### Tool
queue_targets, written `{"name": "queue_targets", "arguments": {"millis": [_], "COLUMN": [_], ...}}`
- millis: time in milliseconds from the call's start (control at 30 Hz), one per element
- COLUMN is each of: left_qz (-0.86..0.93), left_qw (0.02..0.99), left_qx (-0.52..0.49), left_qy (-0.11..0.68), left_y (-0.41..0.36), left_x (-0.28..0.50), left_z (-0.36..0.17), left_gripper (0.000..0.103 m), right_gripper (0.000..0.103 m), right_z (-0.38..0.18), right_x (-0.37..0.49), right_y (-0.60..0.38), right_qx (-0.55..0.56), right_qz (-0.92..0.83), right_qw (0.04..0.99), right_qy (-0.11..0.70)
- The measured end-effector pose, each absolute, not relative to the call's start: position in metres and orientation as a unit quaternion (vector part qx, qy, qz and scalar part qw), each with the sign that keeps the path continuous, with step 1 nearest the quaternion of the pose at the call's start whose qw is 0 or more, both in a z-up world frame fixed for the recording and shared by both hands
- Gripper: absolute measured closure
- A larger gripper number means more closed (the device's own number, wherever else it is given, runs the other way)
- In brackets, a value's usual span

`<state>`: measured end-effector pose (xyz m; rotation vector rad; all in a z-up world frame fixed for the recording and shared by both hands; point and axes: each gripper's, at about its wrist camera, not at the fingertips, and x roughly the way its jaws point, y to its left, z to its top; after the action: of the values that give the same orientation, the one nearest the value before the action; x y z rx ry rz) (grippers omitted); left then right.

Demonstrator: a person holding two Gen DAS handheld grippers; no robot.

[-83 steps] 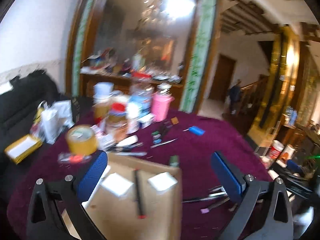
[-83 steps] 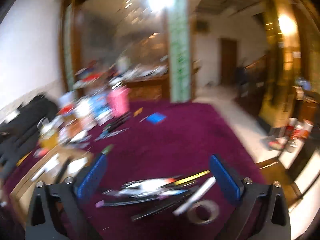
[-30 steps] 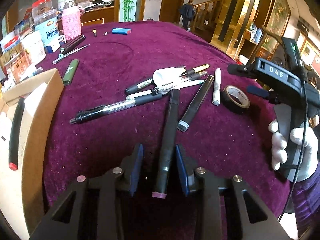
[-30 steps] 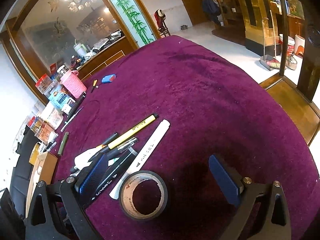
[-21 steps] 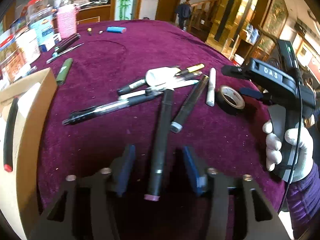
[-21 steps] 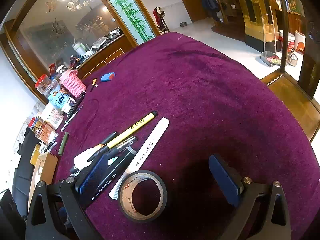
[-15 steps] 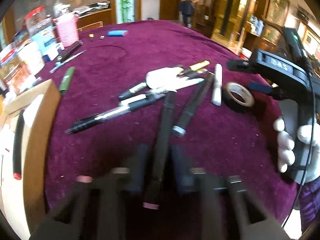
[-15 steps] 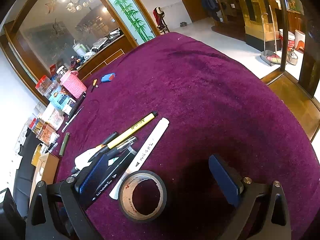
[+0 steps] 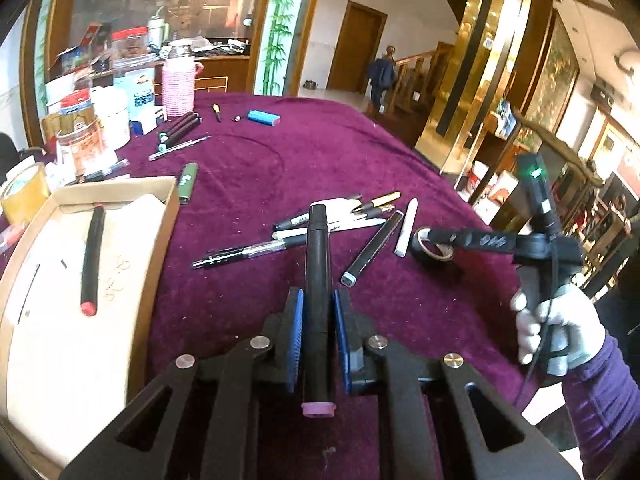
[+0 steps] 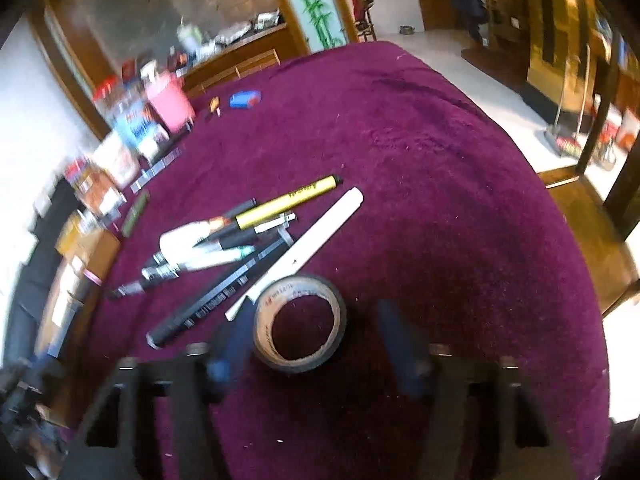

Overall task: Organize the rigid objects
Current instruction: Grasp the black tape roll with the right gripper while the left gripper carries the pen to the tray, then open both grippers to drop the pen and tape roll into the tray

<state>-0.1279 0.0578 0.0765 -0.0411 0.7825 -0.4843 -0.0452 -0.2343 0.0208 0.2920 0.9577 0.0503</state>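
Note:
My left gripper (image 9: 317,300) has its blue pads pressed on a black marker (image 9: 318,256) with a pink end cap, its jaws still closing. The marker is raised over the purple cloth, its tip above the pile of pens (image 9: 360,220). A cardboard box (image 9: 160,216) to the left holds a black pen with a red end (image 9: 91,256). My right gripper (image 10: 316,320) straddles a black tape roll (image 10: 300,285) that lies flat on the cloth. Its jaws are closing; the left finger is at the roll's edge, and a gap shows on the right.
Jars and tubs (image 9: 100,120) and a pink bottle (image 9: 178,88) crowd the back left, with a blue lighter (image 9: 263,117), a green tube (image 9: 188,182) and a yellow tape roll (image 9: 24,196). A gloved hand (image 9: 552,328) holds the right gripper near the table's right edge.
The left jaws closed on the black marker and lifted it off the cloth. The right jaws have narrowed around the tape roll, and that view is blurred.

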Motion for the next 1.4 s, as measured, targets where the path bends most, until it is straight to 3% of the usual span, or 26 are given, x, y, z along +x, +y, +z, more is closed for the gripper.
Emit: {"name": "queue_targets", "arguments": {"millis": [67, 200, 500, 700, 1000, 1100, 1133, 1167, 1267, 1333, 1367, 1400], "left_qz": [-0.232, -0.222, -0.118, -0.049, -0.012, -0.024, -0.026, -0.03, -0.036, -0.032, -0.029, -0.025], "left_qw": [0.898, 0.902, 0.922, 0.903, 0.865, 0.875, 0.879, 0.882, 0.892, 0.899, 0.903, 0.905], "left_qx": [-0.028, -0.048, -0.08, -0.079, -0.088, -0.091, -0.092, -0.096, -0.11, -0.12, -0.125, -0.126], "left_qy": [0.373, 0.367, 0.361, 0.42, 0.495, 0.475, 0.468, 0.46, 0.437, 0.42, 0.411, 0.405], "left_y": [0.065, 0.09, 0.191, 0.237, 0.264, 0.264, 0.265, 0.267, 0.275, 0.282, 0.286, 0.288], "left_x": [-0.132, -0.143, -0.139, -0.098, -0.043, -0.048, -0.052, -0.056, -0.072, -0.084, -0.09, -0.093], "left_z": [0.079, 0.085, 0.088, 0.063, 0.033, 0.043, 0.047, 0.05, 0.06, 0.067, 0.07, 0.072], "left_gripper": [0.088, 0.088, 0.088, 0.088, 0.089, 0.08, 0.068, 0.056, 0.053, 0.047, 0.039, 0.035], "right_gripper": [0.06, 0.09, 0.091, 0.09, 0.09, 0.09, 0.09, 0.089, 0.086, 0.071, 0.055, 0.047], "right_z": [0.015, 0.014, 0.062, 0.097, 0.08, 0.065, 0.061, 0.055, 0.05, 0.052, 0.054, 0.056], "right_x": [-0.042, -0.043, -0.074, -0.061, -0.017, -0.004, 0.0, 0.004, 0.003, 0.002, 0.002, 0.003], "right_y": [-0.229, -0.224, -0.202, -0.111, 0.05, 0.084, 0.091, 0.1, 0.105, 0.104, 0.102, 0.1], "right_qx": [0.12, 0.093, 0.14, 0.12, 0.042, -0.006, -0.025, -0.05, -0.09, -0.081, -0.069, -0.054], "right_qz": [0.018, -0.007, 0.044, 0.158, 0.249, 0.235, 0.227, 0.216, 0.198, 0.198, 0.204, 0.212], "right_qw": [0.874, 0.879, 0.898, 0.891, 0.854, 0.849, 0.848, 0.847, 0.85, 0.852, 0.851, 0.853], "right_qy": [0.471, 0.467, 0.415, 0.409, 0.455, 0.473, 0.479, 0.484, 0.48, 0.478, 0.478, 0.475]}}
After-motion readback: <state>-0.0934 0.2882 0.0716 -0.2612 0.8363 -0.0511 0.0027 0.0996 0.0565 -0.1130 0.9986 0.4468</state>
